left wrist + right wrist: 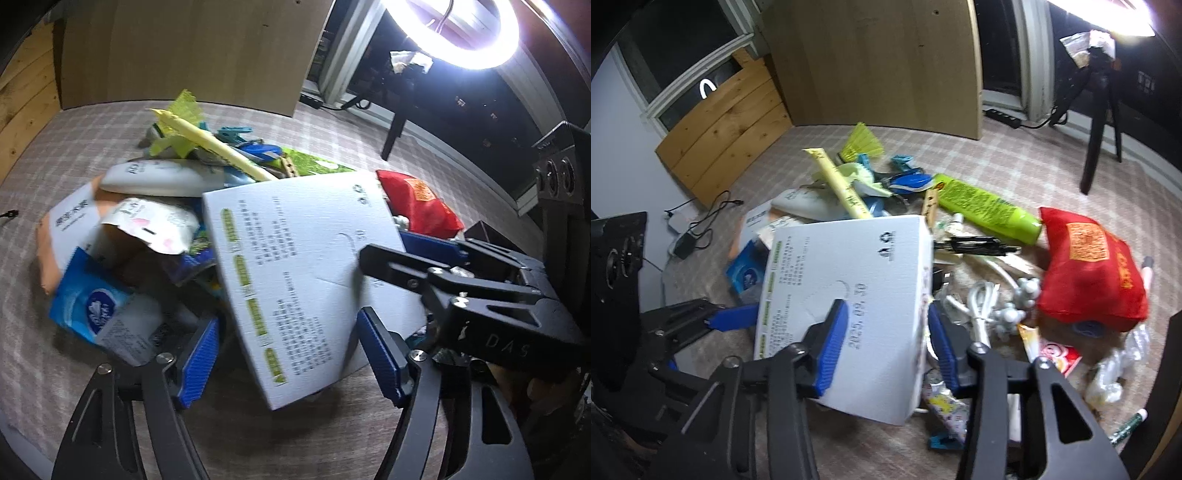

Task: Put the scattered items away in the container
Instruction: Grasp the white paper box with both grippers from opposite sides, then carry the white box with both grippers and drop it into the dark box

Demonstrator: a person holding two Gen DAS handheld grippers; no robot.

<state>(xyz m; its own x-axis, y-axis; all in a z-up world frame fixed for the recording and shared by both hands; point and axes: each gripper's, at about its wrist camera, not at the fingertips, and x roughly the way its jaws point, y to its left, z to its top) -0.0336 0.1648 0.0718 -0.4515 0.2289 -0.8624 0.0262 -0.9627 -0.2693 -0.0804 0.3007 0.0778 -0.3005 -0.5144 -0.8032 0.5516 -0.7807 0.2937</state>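
White box [295, 258] tilted atop a heap of clutter mid-floor on checked carpet [332, 129], w/ red bag [1089, 266] just beside its right edge, green bottle [986, 206] behind, blue tissue pack [92, 306] at left. Right gripper [886, 328] straddling box's right edge, one pad on the top face, other down the side; contact not clear, can't tell if gripping. Left gripper [288, 354] open wide around box's near corner, pads apart from it.
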